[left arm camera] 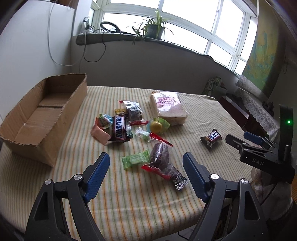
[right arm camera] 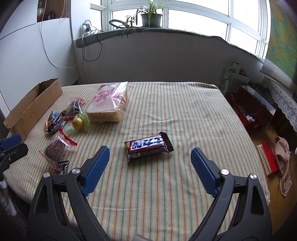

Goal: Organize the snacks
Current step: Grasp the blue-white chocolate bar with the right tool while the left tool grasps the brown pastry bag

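An open cardboard box (left arm camera: 46, 118) stands at the table's left; it also shows in the right wrist view (right arm camera: 33, 103). Snacks lie in a loose pile: a Snickers bar (left arm camera: 119, 128), a bagged bread loaf (left arm camera: 168, 107), a yellow-lidded jelly cup (left arm camera: 156, 126), a green candy (left arm camera: 135, 159) and a dark cake in a clear wrapper (left arm camera: 161, 157). My left gripper (left arm camera: 146, 176) is open above the green candy and the cake. My right gripper (right arm camera: 149, 170) is open just short of a separate chocolate bar (right arm camera: 148, 145), which also shows in the left wrist view (left arm camera: 212, 138).
The table has a striped cloth (right arm camera: 185, 115). A grey wall and a windowsill with plants (right arm camera: 150, 14) run behind it. Red boxes (right arm camera: 248, 109) and clothes (right arm camera: 282, 163) lie on the floor at the right. The right gripper shows in the left wrist view (left arm camera: 246, 142).
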Action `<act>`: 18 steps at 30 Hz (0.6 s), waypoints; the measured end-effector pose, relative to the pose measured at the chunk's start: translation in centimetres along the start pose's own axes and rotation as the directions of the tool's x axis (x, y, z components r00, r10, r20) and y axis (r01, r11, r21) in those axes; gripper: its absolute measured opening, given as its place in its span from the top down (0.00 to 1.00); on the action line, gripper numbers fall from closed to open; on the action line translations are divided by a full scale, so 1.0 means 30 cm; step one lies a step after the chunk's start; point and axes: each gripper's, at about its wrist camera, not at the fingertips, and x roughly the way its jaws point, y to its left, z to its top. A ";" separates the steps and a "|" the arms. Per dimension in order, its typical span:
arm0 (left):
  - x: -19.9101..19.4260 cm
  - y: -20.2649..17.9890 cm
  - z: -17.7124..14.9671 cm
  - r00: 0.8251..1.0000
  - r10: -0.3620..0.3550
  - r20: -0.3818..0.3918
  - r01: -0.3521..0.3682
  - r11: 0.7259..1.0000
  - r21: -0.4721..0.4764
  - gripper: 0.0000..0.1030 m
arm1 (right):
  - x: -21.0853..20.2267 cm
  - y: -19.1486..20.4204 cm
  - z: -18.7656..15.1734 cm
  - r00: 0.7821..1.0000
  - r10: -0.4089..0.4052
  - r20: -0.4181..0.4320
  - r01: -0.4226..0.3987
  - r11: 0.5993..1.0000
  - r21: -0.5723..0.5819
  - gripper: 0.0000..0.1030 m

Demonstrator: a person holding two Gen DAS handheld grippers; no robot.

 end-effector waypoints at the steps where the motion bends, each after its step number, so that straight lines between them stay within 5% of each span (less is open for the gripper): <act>1: 0.014 -0.010 0.004 1.000 -0.008 -0.010 0.009 1.000 0.010 0.25 | 0.025 -0.005 0.003 1.000 0.013 -0.028 -0.012 1.000 0.017 0.11; 8: 0.089 -0.034 0.010 0.996 -0.059 -0.066 0.062 0.997 0.036 0.32 | 0.138 -0.053 0.028 0.986 0.107 -0.125 -0.086 0.983 0.160 0.22; 11: 0.114 -0.039 0.014 0.994 -0.074 -0.086 0.078 0.996 0.048 0.37 | 0.180 -0.072 0.039 0.976 0.139 -0.168 -0.103 0.973 0.207 0.36; 18: 0.159 -0.050 0.023 0.991 -0.084 -0.107 0.095 0.990 0.101 0.49 | 0.250 -0.043 0.056 0.966 0.148 -0.210 -0.105 0.974 0.201 0.38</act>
